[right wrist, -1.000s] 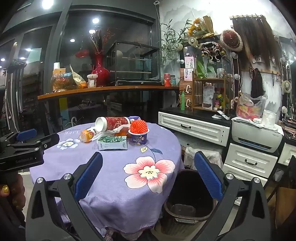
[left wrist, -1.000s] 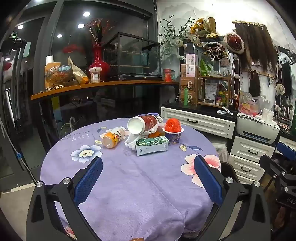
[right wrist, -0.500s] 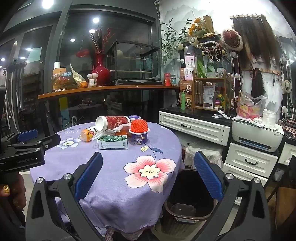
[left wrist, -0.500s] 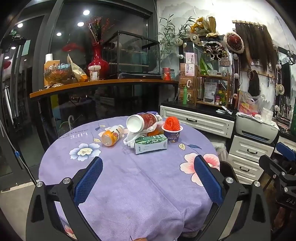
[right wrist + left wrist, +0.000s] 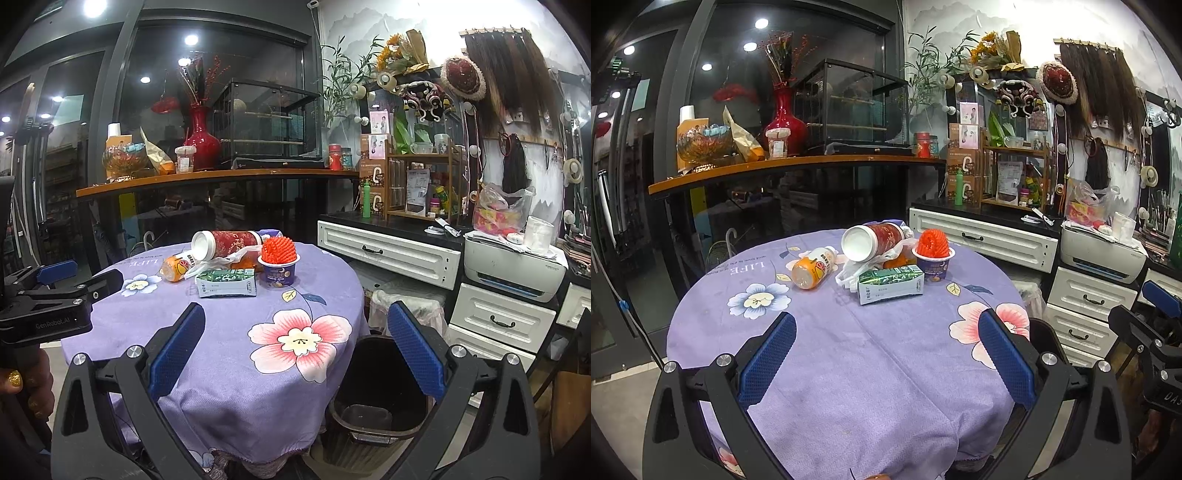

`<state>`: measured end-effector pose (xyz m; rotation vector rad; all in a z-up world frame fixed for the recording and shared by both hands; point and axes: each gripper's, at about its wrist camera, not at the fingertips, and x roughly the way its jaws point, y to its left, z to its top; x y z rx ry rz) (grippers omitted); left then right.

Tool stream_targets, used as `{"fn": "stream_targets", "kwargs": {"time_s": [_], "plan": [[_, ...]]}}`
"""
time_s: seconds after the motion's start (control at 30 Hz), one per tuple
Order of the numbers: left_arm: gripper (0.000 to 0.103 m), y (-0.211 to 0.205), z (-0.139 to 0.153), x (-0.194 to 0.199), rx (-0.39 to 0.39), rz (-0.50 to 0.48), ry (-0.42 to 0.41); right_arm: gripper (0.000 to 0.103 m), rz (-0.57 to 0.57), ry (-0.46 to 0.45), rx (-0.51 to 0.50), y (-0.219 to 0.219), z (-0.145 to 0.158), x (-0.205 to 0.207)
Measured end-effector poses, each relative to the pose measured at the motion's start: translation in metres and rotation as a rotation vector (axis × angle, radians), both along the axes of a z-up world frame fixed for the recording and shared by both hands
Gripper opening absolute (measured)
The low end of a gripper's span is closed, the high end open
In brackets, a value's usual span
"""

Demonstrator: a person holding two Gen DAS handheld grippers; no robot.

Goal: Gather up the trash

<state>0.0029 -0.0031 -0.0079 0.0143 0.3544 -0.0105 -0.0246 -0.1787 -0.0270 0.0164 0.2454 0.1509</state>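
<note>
Round table under a lilac flower-printed cloth (image 5: 849, 369); trash grouped at its far side, listed left to right. Orange plastic juice bottle (image 5: 812, 267) on its side, base toward the left wrist camera; tall red-patterned cylindrical canister with a white end (image 5: 875, 242) lying tilted over a crumpled white plastic bag (image 5: 849, 275); green-and-white drink carton (image 5: 891, 284) lying flat in front of the bag, nearest the grippers; dark blue paper cup holding a spiky red-orange ball (image 5: 933, 254) upright at the right, just beside the carton.

Left gripper (image 5: 886, 354): blue-padded jaws spread wide, nothing between them, over the near half of the cloth, well apart from the trash.

Right gripper (image 5: 295, 347): blue-padded jaws likewise spread wide and empty, over the table's right edge.

Right wrist view only: black plastic waste bin (image 5: 376, 402) on the floor against the table's right side, below the cloth's hem, its mouth visible between the jaws; the left gripper seen side-on at the left frame edge, with a hand (image 5: 22, 387) below it.

Left wrist view only: the bin mostly hidden behind the right finger; a part of the right gripper at the right frame edge.
</note>
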Motion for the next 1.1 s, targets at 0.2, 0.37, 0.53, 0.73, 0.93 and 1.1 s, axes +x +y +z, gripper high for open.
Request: {"fn": "stream_targets", "kwargs": {"time_s": [0.2, 0.37, 0.53, 0.73, 0.93, 1.1], "plan": [[0.098, -0.0022, -0.0003, 0.0002, 0.003, -0.001, 0.001, 0.098, 0.001, 0.000, 0.001, 0.0003, -0.0004, 0.0000], [0.098, -0.0031, -0.0005, 0.0003, 0.003, 0.000, 0.001, 0.098, 0.000, -0.002, 0.001, 0.0001, -0.0009, 0.0000], [0.098, -0.0033, -0.0007, 0.0002, 0.004, 0.000, 0.001, 0.098, 0.000, -0.002, 0.001, 0.0005, -0.0013, 0.0000], [0.098, -0.0063, -0.0035, 0.0026, 0.001, -0.006, 0.011, 0.098, 0.001, 0.001, 0.003, 0.0006, -0.0023, 0.0007], [0.098, -0.0027, -0.0050, 0.0020, -0.004, -0.007, 0.013, 0.098, 0.003, 0.001, 0.001, 0.0021, -0.0036, 0.0012], [0.098, -0.0019, -0.0052, 0.0019, -0.002, -0.009, 0.016, 0.098, 0.003, 0.007, 0.006, 0.0020, -0.0045, 0.0018]]}}
